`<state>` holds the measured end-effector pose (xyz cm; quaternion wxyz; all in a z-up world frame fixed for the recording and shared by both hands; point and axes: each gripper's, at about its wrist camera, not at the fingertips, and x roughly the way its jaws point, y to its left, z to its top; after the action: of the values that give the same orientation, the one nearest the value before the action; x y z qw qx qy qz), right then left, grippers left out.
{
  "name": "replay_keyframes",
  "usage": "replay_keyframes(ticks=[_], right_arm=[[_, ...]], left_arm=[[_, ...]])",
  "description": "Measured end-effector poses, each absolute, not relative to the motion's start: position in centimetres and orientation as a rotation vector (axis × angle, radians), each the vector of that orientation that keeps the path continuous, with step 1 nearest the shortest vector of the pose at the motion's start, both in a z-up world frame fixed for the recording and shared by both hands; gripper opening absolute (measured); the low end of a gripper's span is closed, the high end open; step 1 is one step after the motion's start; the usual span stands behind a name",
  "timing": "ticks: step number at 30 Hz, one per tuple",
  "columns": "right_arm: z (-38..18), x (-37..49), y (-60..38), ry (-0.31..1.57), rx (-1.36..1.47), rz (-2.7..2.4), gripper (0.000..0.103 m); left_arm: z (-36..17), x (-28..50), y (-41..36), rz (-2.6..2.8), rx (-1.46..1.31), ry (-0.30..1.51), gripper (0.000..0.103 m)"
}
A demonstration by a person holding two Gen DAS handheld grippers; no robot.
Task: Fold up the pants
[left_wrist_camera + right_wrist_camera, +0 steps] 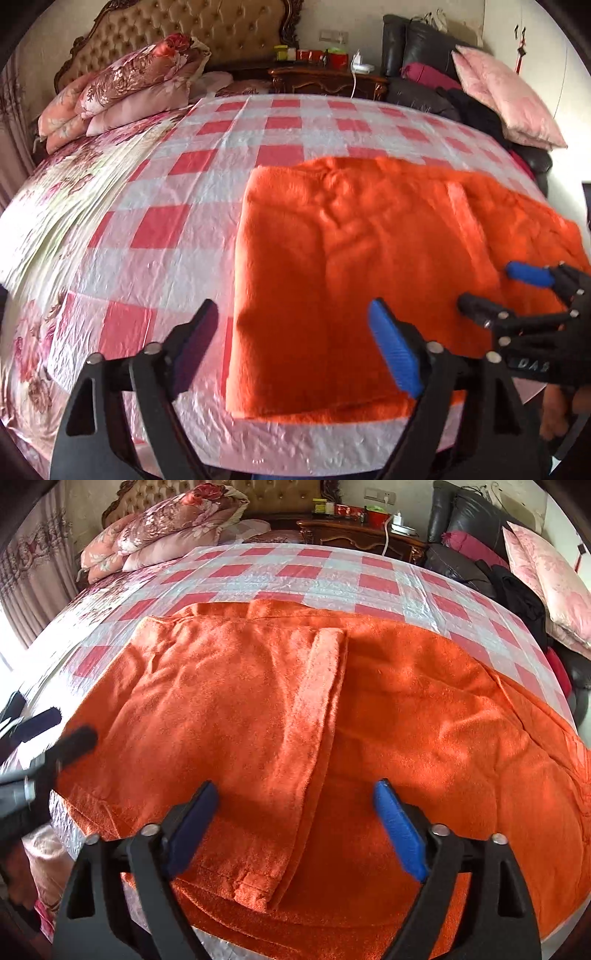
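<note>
The orange fleece pants (362,266) lie on the red-and-white checked sheet (221,147) of a bed, partly folded, with a folded layer on top (229,716). My left gripper (291,332) is open and empty above the pants' left edge. My right gripper (295,812) is open and empty above the near part of the pants, by a lighter strip of fabric (317,716). The right gripper also shows in the left wrist view (495,291), over the pants' right side. The left gripper shows blurred at the left of the right wrist view (55,731).
Folded floral quilts and pillows (122,85) are stacked at the head of the bed by the tufted headboard (192,26). A wooden nightstand (328,79) holds small items. A dark leather chair with a pink pillow (506,96) and clothes stands at the right.
</note>
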<state>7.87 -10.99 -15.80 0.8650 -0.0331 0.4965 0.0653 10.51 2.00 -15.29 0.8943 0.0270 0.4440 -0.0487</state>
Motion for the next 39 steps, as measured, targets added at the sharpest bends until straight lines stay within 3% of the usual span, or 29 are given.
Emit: replay_keyframes(ticks=[2, 4, 5, 6, 11, 12, 14, 15, 22, 25, 30, 39], right_arm=[[-15.8, 7.9, -11.0, 1.048, -0.068, 0.135, 0.088], [-15.8, 8.0, -11.0, 1.060, -0.055, 0.124, 0.088], [-15.8, 8.0, -11.1, 1.063, -0.043, 0.119, 0.089], [-15.9, 8.0, -11.2, 1.075, -0.022, 0.134, 0.099], [-15.9, 7.8, -11.1, 1.065, -0.020, 0.141, 0.099], [-15.9, 7.7, -11.1, 1.057, -0.024, 0.148, 0.099], [-15.8, 7.6, -11.3, 1.051, -0.015, 0.150, 0.098], [-15.7, 7.6, -11.5, 1.057, -0.017, 0.122, 0.098], [-12.0, 6.5, -9.3, 0.945, -0.128, 0.129, 0.097], [-11.9, 6.5, -8.6, 0.964, -0.121, 0.151, 0.091], [-13.1, 6.6, -8.2, 1.025, -0.129, 0.152, 0.068], [-15.0, 6.4, -8.5, 1.084, -0.127, 0.144, 0.062]], left_arm=[[-14.9, 9.9, 1.9, -0.085, 0.066, 0.891, 0.088], [-14.1, 9.4, 2.4, -0.056, 0.024, 0.861, 0.101], [-13.6, 9.2, 2.7, -0.043, 0.001, 0.840, 0.101], [-13.1, 9.0, 3.0, -0.043, -0.008, 0.820, 0.101], [-11.5, 8.1, 5.7, -0.076, -0.023, 0.694, 0.100], [-11.5, 8.1, 6.0, -0.045, -0.007, 0.710, 0.095], [-12.3, 8.6, 6.5, -0.009, 0.006, 0.783, 0.074], [-12.9, 8.7, 6.7, -0.023, -0.013, 0.822, 0.054], [-15.1, 8.5, 5.4, -0.077, 0.008, 0.889, 0.031], [-16.2, 8.7, 5.5, -0.075, -0.001, 0.919, 0.030], [-17.1, 8.6, 6.1, -0.079, 0.010, 0.932, 0.032], [-17.3, 8.6, 6.8, -0.068, -0.017, 0.929, 0.047]])
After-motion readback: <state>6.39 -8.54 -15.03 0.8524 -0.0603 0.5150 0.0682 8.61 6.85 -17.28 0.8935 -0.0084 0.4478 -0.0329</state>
